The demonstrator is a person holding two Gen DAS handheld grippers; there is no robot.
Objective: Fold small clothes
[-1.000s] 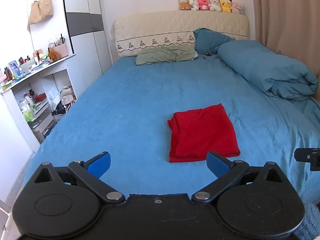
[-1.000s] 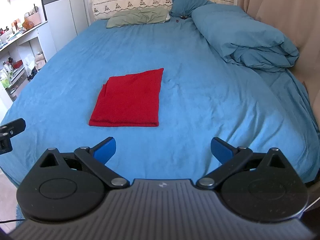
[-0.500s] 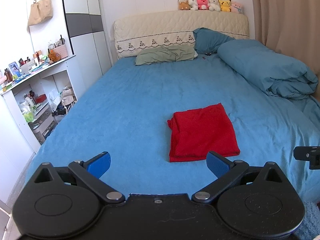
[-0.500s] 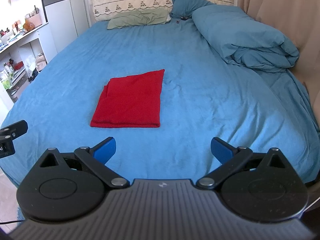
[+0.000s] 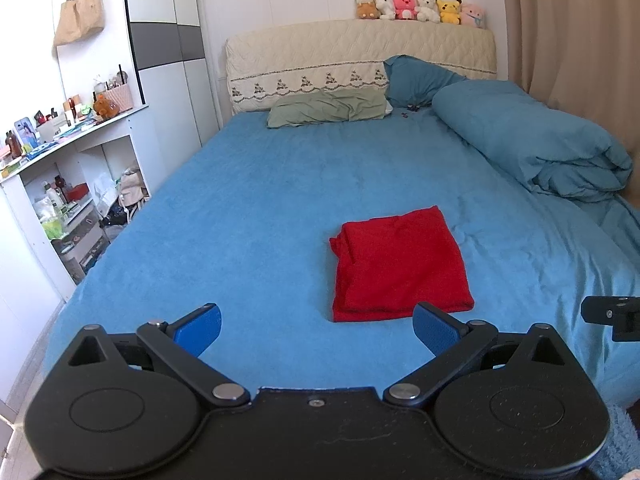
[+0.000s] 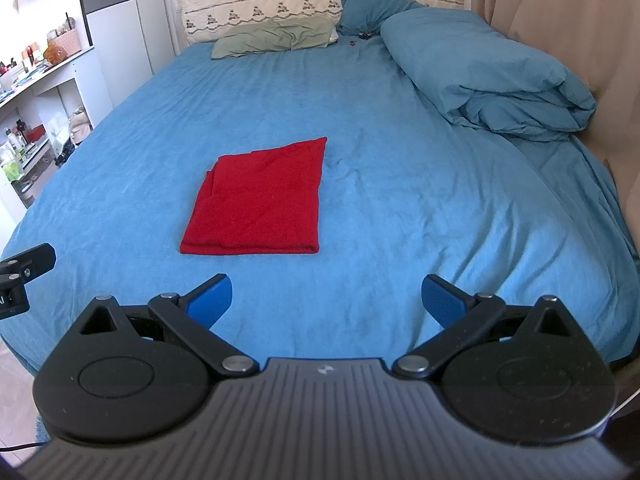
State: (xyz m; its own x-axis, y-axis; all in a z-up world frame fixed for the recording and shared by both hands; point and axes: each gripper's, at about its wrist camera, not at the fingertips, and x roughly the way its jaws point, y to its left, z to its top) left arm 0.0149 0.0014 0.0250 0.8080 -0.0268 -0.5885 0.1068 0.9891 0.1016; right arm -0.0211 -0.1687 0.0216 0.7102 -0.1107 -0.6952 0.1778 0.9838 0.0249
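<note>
- The bed (image 5: 248, 216) has broad bare blue sheet on all sides of the cloth.
- The folded red garment (image 5: 400, 268) lies flat near the bed's foot edge.
- The left gripper (image 5: 318, 330) and right gripper (image 6: 326, 298) are spread wide, holding nothing, short of the garment.

Bright, even daylight fills both views, shadows soft, focus sharp, with fisheye bending and dark corners at the edges.

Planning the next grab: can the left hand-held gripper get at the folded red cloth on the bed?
Probably yes. The left hand-held gripper is open and empty, and only bare blue bedsheet lies between it and the folded red cloth.
</note>
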